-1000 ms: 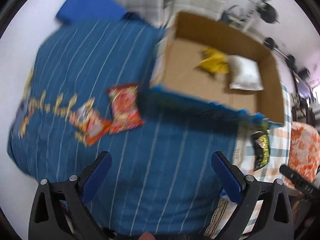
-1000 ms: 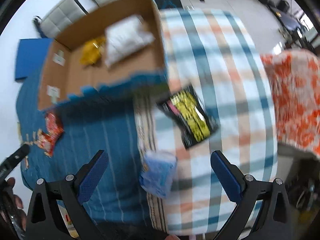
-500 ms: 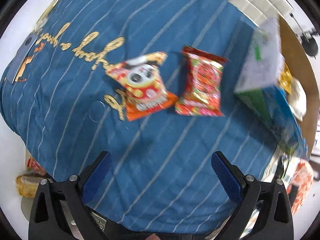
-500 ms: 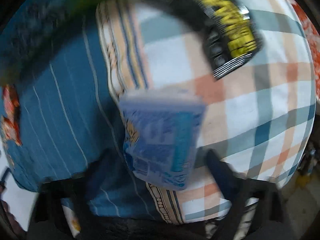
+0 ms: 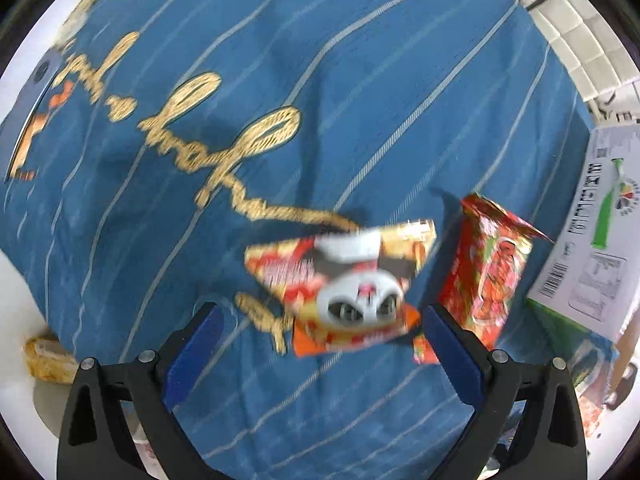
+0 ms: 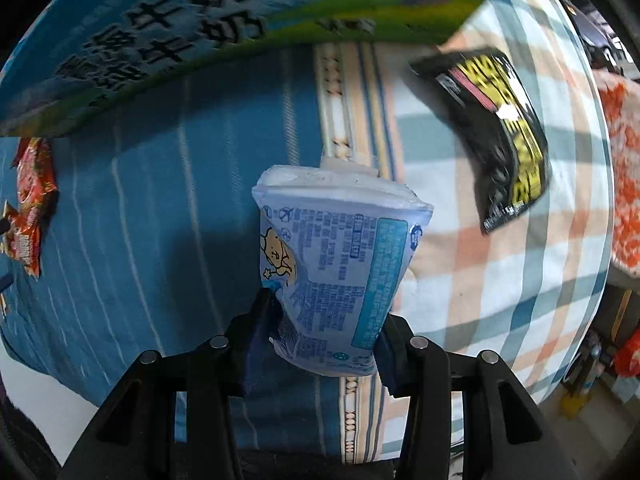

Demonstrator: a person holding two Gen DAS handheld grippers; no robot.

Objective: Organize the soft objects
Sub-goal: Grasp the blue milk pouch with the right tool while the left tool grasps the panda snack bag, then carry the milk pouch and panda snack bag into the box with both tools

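Observation:
In the left wrist view my left gripper (image 5: 320,340) is open, low over the blue striped cloth (image 5: 320,80). An orange snack bag with a white panda face (image 5: 344,288) lies just ahead, between the fingertips. A red snack bag (image 5: 486,268) lies to its right. In the right wrist view my right gripper (image 6: 324,332) is shut on a light blue tissue pack (image 6: 336,272). A black and yellow snack bag (image 6: 500,140) lies on the checked cloth (image 6: 520,260) to the upper right. The two red bags (image 6: 30,200) show at the far left.
The printed side of the cardboard box (image 5: 592,232) stands at the right edge of the left wrist view and fills the top of the right wrist view (image 6: 160,40). An orange patterned cloth (image 6: 620,160) lies at the far right. White quilted cushions (image 5: 580,20) are beyond the table.
My left gripper has swung from the box down to the two snack bags and closed in on the panda bag. My right gripper has dropped onto the tissue pack and shut on it.

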